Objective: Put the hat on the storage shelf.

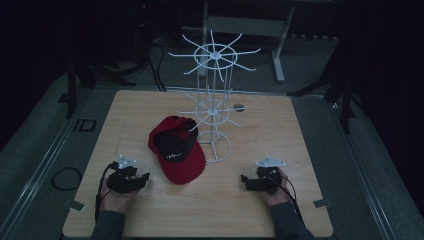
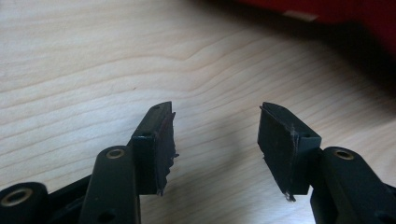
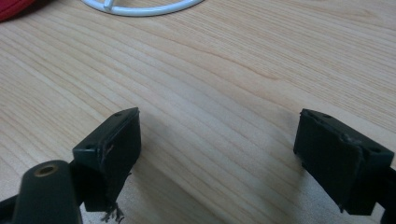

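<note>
Both forearms enter from the near edge of the table [image 1: 280, 150], each hand holding one set of tongs just above the wood. Left tongs [image 1: 145, 179] sit near the near-left corner, pointing toward the centre of the table. Their jaws stand apart with nothing between them; in the left gripper view the left tongs [image 2: 215, 149] frame bare wood grain only. Right tongs [image 1: 243, 181] sit near the near-right corner, pointing toward the left tongs. Their jaws are spread wider, again with bare wood in the gap, as the right gripper view confirms for the right tongs [image 3: 217, 158].

A red cap [image 1: 176, 156] lies on the table just left of centre, opening upward so that its dark lining shows, with the brim toward the near edge. It lies near the left tongs but does not touch them; a strip of the red cap [image 2: 369, 14] appears at the top right of the left gripper view.

A white wire rack [image 1: 214, 107] stands upright at the centre of the table, just beside the cap, with two tiers of radiating arms. Part of its ring base [image 3: 140, 9] and a corner of the red cap [image 3: 11, 7] appear in the right gripper view.
</note>
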Demonstrator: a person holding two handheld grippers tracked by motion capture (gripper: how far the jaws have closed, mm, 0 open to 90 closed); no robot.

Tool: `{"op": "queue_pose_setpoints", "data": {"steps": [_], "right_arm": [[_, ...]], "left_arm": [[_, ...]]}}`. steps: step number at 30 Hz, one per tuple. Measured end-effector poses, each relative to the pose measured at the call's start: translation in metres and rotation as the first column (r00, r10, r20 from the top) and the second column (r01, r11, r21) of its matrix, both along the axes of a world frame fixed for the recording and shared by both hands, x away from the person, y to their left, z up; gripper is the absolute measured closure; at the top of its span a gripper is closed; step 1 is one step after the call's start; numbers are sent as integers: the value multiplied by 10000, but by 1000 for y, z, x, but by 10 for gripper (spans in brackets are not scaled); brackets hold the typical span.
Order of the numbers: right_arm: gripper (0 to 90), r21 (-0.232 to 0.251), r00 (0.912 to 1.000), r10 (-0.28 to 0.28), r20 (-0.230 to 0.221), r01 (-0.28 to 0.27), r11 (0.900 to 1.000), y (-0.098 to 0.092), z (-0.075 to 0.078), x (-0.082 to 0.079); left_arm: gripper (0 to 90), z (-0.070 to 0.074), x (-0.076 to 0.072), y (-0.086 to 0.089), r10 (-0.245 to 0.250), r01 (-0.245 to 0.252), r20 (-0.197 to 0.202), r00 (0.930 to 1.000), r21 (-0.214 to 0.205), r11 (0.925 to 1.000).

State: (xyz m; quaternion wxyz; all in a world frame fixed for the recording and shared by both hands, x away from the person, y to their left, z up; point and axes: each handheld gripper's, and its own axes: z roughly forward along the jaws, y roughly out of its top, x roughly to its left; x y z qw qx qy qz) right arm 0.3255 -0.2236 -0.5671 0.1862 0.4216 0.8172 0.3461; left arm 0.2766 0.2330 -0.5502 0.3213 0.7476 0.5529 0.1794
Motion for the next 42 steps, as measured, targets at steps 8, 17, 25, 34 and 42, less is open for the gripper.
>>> {"op": "queue_pose_setpoints", "data": {"steps": [8,17,25,34,42], "right_arm": [[147,0,10000,-1,-3,1,10000,0,0,0],[147,0,10000,1,-4,-1,10000,0,0,0],[148,2,10000,0,-5,0,10000,0,0,0],[147,1,10000,28,11,-28,10000,0,0,0],[147,-3,10000,33,10,-33,10000,0,0,1]], "left_arm": [[456,15,-10,-2,-216,230,340,9992,-408,9989],[420,33,-20,-16,-741,779,674,9950,-557,9954],[367,45,-25,-32,-1319,1393,872,9874,-840,9867],[360,38,-15,-56,-1733,1773,509,9836,-884,9802],[440,23,-2,-71,-1977,1953,-114,9802,-1105,9745]]}}
